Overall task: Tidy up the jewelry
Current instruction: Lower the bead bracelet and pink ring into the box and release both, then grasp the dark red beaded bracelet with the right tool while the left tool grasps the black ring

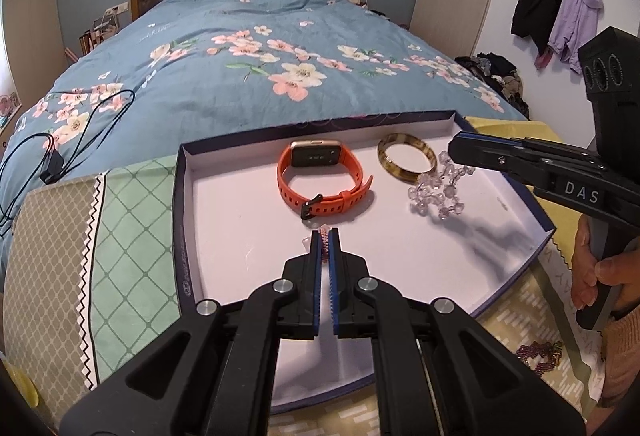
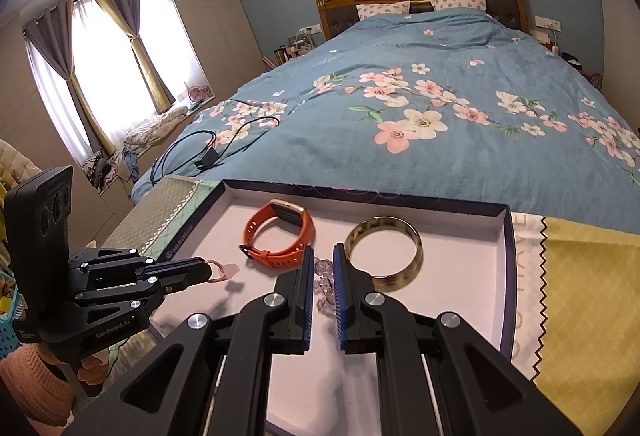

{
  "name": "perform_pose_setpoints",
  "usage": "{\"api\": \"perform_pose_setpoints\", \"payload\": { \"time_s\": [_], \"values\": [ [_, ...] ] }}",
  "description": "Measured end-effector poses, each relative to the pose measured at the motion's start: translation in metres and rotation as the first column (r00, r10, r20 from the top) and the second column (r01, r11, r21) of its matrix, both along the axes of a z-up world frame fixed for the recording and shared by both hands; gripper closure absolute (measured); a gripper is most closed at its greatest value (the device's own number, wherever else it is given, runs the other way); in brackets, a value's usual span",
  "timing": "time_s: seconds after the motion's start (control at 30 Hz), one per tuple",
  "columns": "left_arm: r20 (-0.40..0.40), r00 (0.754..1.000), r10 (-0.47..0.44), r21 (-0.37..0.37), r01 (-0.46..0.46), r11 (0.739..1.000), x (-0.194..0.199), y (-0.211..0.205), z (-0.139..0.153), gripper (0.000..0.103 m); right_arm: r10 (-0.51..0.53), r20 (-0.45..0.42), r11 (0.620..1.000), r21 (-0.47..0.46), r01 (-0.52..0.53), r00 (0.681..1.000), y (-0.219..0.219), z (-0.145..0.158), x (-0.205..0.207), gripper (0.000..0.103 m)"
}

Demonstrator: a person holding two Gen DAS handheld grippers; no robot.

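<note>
The shallow white-lined box lid with dark blue walls (image 1: 178,195) lies on a patterned cloth at the foot of the bed. Inside it, along the far side, sit 3 pieces: an orange silicone-strap smartwatch (image 1: 320,177), a mottled brown-and-cream resin bangle (image 1: 406,161) to its right, and a clear faceted bead bracelet (image 1: 436,193) touching the bangle's near-right edge.

The left claw (image 1: 326,242) is clamped on a small pink beaded piece with a pale pink charm (image 2: 226,271); in the right wrist view this hangs from the claw tip just above the tray floor, near-left of the watch. The right claw (image 2: 322,268) hovers over the clear beads, its jaws a narrow gap apart and gripping nothing that can be seen.

The step in hand appears to be placing the pink piece in the tray. The next move likely calls for lowering it onto bare floor clear of the watch strap, then parting the jaws. A purple-and-gold beaded item (image 1: 540,356) lies on the cloth outside the tray, probably not yet sorted.
</note>
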State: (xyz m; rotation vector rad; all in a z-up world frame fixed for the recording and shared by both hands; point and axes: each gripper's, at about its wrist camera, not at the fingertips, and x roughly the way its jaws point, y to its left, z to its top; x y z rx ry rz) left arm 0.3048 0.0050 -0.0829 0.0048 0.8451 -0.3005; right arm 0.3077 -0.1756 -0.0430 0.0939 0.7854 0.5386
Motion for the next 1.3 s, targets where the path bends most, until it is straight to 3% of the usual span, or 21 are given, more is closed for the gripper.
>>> {"api": "perform_pose_setpoints", "payload": {
  "time_s": [0.27, 0.4, 0.67, 0.8, 1.0, 1.3],
  "values": [
    [-0.026, 1.000, 0.005, 0.000, -0.005, 1.000, 0.010, -0.002, -0.010, 0.098, -0.022, -0.030, 1.000, -0.016, 0.022, 0.999, -0.003, -0.011, 0.006, 0.093],
    [-0.037, 0.999, 0.013, -0.001, -0.013, 1.000, 0.012, -0.003, -0.014, 0.092, -0.044, -0.029, 0.999, -0.011, 0.044, 0.999, -0.007, -0.009, 0.004, 0.081],
    [0.051, 0.997, 0.055, -0.030, -0.054, 0.998, -0.006, 0.008, 0.011, 0.064, -0.043, 0.007, 0.999, 0.013, 0.043, 0.999, -0.017, 0.010, -0.017, 0.070],
    [0.110, 0.992, 0.056, -0.038, -0.052, 0.998, -0.029, 0.015, 0.032, 0.056, 0.004, 0.032, 1.000, 0.025, -0.005, 0.999, -0.022, 0.020, -0.045, 0.053],
    [0.150, 0.988, 0.036, -0.050, -0.029, 0.998, -0.080, 0.025, 0.043, 0.054, 0.070, 0.031, 0.997, -0.024, -0.069, 0.997, -0.028, 0.013, -0.099, 0.053],
    [0.114, 0.993, 0.007, -0.050, -0.001, 0.999, -0.132, 0.036, 0.024, 0.052, 0.034, -0.062, 0.998, -0.059, -0.038, 0.997, -0.050, -0.023, -0.155, 0.055]
  ]
}}
